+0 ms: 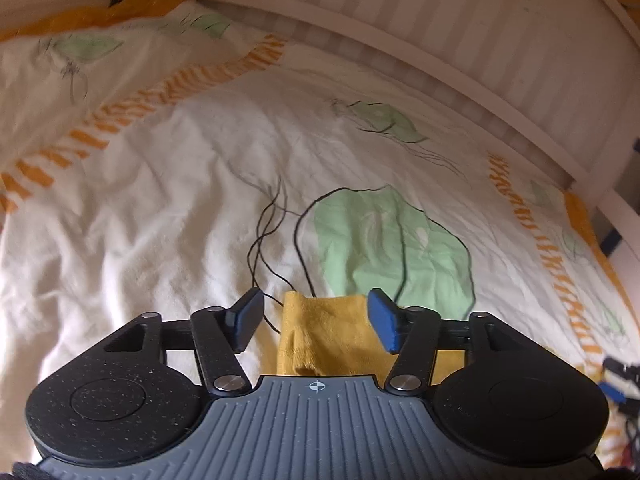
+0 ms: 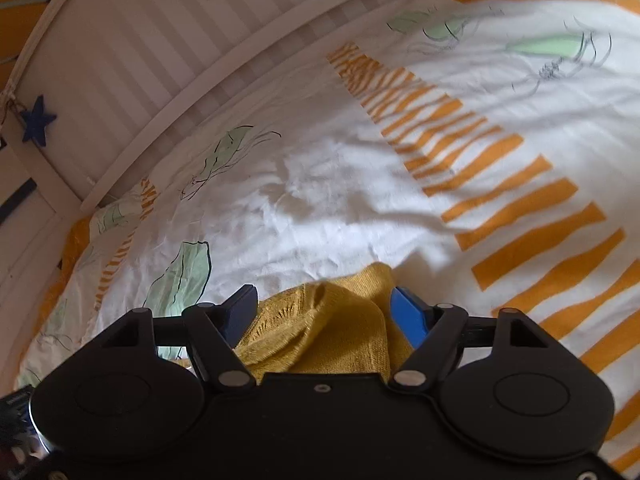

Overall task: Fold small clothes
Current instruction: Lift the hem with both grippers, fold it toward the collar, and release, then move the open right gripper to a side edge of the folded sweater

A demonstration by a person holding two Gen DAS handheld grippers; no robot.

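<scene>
A small mustard-yellow knit garment [image 1: 332, 336] lies on a white bedspread [image 1: 160, 208]. In the left wrist view its edge sits between and below my left gripper [image 1: 316, 318], whose blue-padded jaws stand wide apart above the cloth. In the right wrist view the garment [image 2: 332, 332] is bunched up between the jaws of my right gripper [image 2: 326, 312], which are also spread; the cloth fills the gap but the pads do not pinch it. Most of the garment is hidden under both gripper bodies.
The bedspread has green leaf prints [image 1: 392, 248] and orange stripe bands [image 2: 520, 216]. A white slatted bed rail [image 1: 440, 40] runs along the far side, also in the right wrist view [image 2: 168, 64]. A blue star [image 2: 38, 124] hangs at the left.
</scene>
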